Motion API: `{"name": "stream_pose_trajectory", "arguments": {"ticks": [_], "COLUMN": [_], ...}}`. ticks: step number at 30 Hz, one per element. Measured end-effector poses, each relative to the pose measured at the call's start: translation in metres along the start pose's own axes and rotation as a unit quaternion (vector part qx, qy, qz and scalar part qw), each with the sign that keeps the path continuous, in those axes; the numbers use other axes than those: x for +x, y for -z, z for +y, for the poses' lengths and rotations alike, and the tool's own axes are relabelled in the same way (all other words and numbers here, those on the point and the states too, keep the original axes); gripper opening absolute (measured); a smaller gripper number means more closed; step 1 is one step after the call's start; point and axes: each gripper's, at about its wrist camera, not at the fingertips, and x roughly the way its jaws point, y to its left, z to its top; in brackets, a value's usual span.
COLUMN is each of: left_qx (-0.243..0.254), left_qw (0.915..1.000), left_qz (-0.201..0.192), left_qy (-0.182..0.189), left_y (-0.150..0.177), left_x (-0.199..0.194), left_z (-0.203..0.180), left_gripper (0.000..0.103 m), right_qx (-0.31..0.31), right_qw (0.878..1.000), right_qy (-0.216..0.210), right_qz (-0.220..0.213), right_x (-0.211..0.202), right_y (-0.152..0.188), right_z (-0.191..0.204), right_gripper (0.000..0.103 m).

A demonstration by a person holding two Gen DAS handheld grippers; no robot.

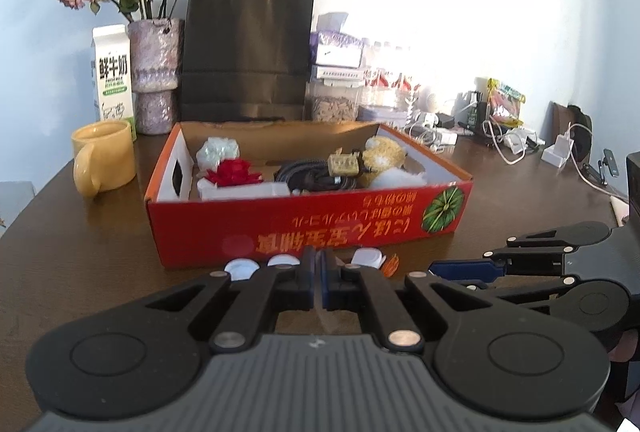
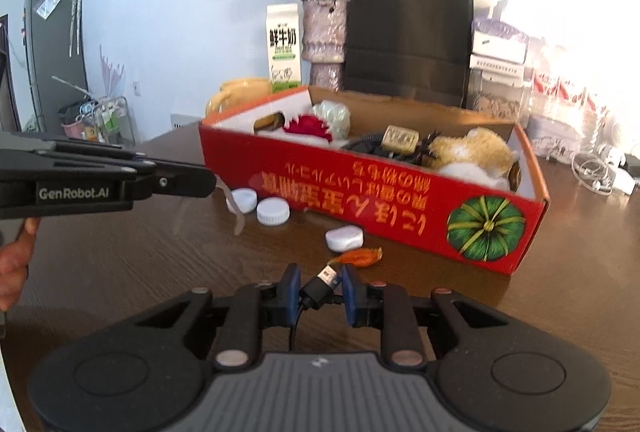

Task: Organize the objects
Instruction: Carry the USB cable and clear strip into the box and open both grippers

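**Colours on the Tabletop**

The cardboard box (image 2: 372,188) is red outside, with yellow lettering and a green striped pumpkin picture; its inner walls are white and brown. Inside the box sit a red flower (image 1: 234,172), a pale green bundle (image 1: 218,150), a black coiled cable (image 1: 316,176) and a tan-and-white plush toy (image 2: 472,152). In front of the box lie white bottle caps (image 2: 273,212) and an orange wrapper (image 2: 360,257). Behind the box stand a black paper bag (image 1: 248,48), a white-and-green milk carton (image 1: 112,76), a mottled lilac vase (image 1: 154,72) with faded pink roses, and a yellow mug (image 1: 104,162). The tabletop (image 2: 160,264) is dark brown wood grain. Each hand-held gripper is black with blue pads.
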Motion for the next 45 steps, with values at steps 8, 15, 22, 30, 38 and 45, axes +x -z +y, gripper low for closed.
{"name": "stream_pose_trajectory", "arguments": {"ticks": [8, 15, 22, 30, 38, 45], "left_qx": [0.001, -0.011, -0.024, -0.038, -0.037, -0.054], "left_qw": [0.9994, 0.9976, 0.9964, 0.9960, 0.9977, 0.9941], "left_qz": [-0.034, -0.068, -0.081, -0.080, -0.055, -0.067], "left_qy": [0.007, 0.007, 0.003, -0.002, -0.010, -0.066], "left_y": [-0.026, -0.056, -0.081, -0.093, -0.088, -0.086], "left_x": [0.003, 0.021, 0.053, 0.099, 0.120, 0.116], "left_z": [-0.002, 0.005, 0.018, 0.033, 0.044, 0.052], "left_gripper": [0.004, 0.004, 0.004, 0.004, 0.006, 0.103], "right_qx": [-0.010, -0.015, -0.006, 0.009, 0.014, 0.029], "right_qw": [0.999, 0.996, 0.993, 0.993, 0.996, 0.994], "right_qy": [0.017, 0.033, 0.048, 0.053, 0.053, 0.076], "right_qz": [-0.050, -0.085, -0.104, -0.101, -0.075, -0.073], "right_x": [-0.008, 0.008, 0.039, 0.080, 0.102, 0.100], "right_y": [-0.028, -0.067, -0.098, -0.111, -0.104, -0.097], "right_z": [-0.002, -0.012, -0.026, -0.046, -0.056, -0.061], "right_gripper": [0.021, 0.021, 0.021, 0.021, 0.021, 0.103]}}
